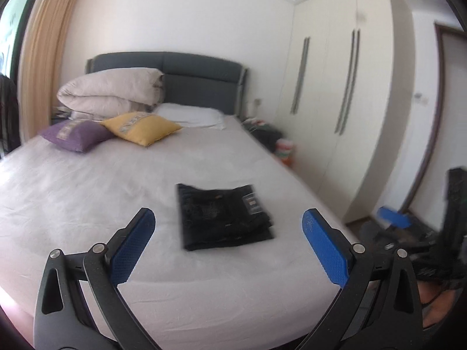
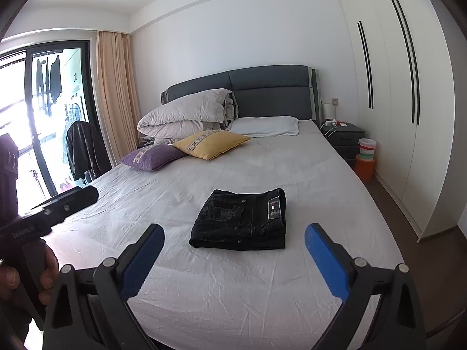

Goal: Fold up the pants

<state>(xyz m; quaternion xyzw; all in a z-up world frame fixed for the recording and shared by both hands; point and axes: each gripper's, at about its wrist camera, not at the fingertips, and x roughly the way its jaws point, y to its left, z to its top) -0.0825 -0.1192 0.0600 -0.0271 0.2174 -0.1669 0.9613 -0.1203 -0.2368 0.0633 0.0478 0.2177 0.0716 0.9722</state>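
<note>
Left wrist view: the left tool (image 1: pixel 229 234) hangs with its jaws spread wide and nothing between them, short of the folded black pants (image 1: pixel 223 217) lying flat on the bed (image 1: pixel 87 180), well below the yellow cushion (image 1: pixel 141 128).

Right wrist view: the right tool (image 2: pixel 235 250) is likewise spread wide and bare, just short of the pants (image 2: pixel 240 221); the yellow cushion (image 2: pixel 211 143) lies well beyond them.

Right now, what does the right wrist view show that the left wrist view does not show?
Only the right wrist view shows the balcony door with clothes hanging outside, a dark jacket beside it, and a hand holding the left gripper's handle. Only the left wrist view shows a wooden door frame and the right gripper's blue pad at the edge. Both show the folded black pants lying on the bed, the yellow cushion and the purple cushion, with open jaws.
</note>
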